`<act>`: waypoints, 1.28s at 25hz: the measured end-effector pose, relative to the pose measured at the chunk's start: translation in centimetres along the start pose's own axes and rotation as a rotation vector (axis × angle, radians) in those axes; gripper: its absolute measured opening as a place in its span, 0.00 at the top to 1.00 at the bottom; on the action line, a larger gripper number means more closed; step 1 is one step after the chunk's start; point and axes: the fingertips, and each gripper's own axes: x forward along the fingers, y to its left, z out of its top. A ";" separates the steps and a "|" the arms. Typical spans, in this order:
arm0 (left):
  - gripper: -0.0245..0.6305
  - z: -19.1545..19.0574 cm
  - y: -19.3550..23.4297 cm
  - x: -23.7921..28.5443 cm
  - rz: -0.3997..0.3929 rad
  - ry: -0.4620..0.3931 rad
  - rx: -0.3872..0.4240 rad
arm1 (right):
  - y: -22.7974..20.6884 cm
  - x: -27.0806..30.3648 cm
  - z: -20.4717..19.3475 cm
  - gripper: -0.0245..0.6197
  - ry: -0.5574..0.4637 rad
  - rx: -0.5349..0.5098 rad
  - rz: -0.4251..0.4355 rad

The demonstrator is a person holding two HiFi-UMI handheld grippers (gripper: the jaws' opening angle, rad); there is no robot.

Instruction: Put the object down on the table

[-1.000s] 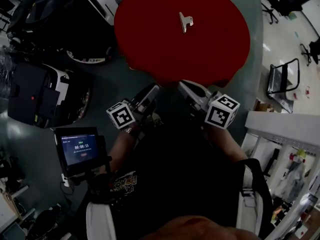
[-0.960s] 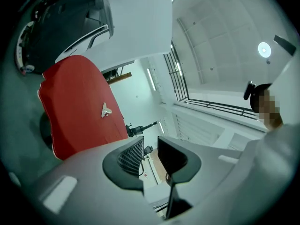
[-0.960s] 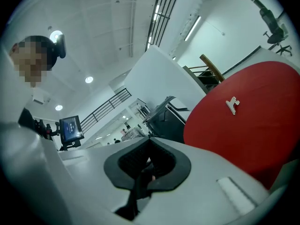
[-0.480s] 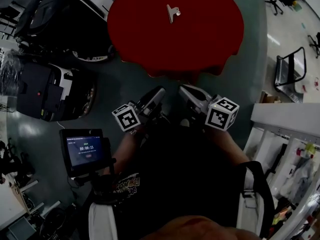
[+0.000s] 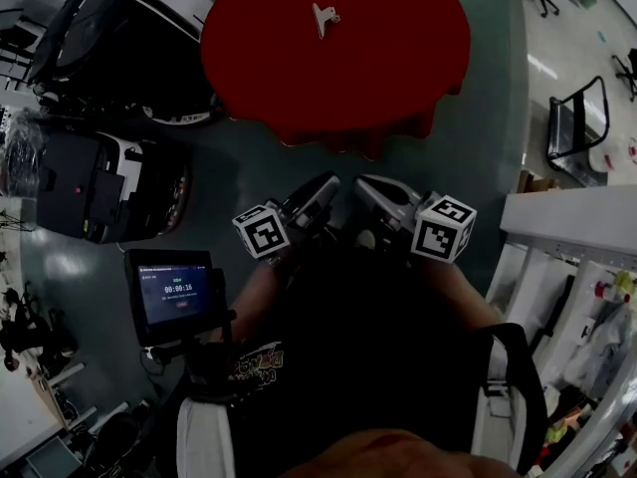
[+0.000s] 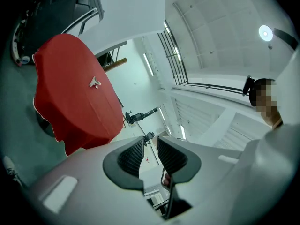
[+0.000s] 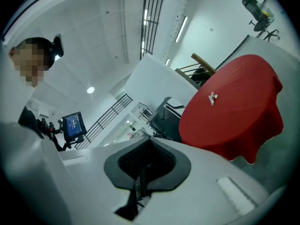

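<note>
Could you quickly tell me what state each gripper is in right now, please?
Left gripper: open, nothing between its jaws.
Right gripper: shut, holding nothing.

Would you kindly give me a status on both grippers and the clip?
Left gripper open, empty. Right gripper shut, empty. Metal clip lying on red table, apart from both grippers. Grippers held near the body, short of the table.

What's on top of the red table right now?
Only a metal clip lies on the red cloth. The cloth drapes past the edge, hiding the surface beneath it and whatever is underneath.
</note>
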 end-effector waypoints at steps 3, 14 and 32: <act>0.82 -0.6 -0.3 0.4 -0.005 0.037 0.001 | 0.3 -0.4 0.3 0.96 -0.016 -0.007 -0.007; 0.82 0.3 0.0 0.3 0.020 0.014 0.030 | 0.0 0.0 0.8 0.96 -0.009 0.003 0.022; 0.81 0.2 -1.0 -0.2 0.005 0.019 0.050 | 0.4 -0.2 0.2 0.96 -0.006 0.004 0.017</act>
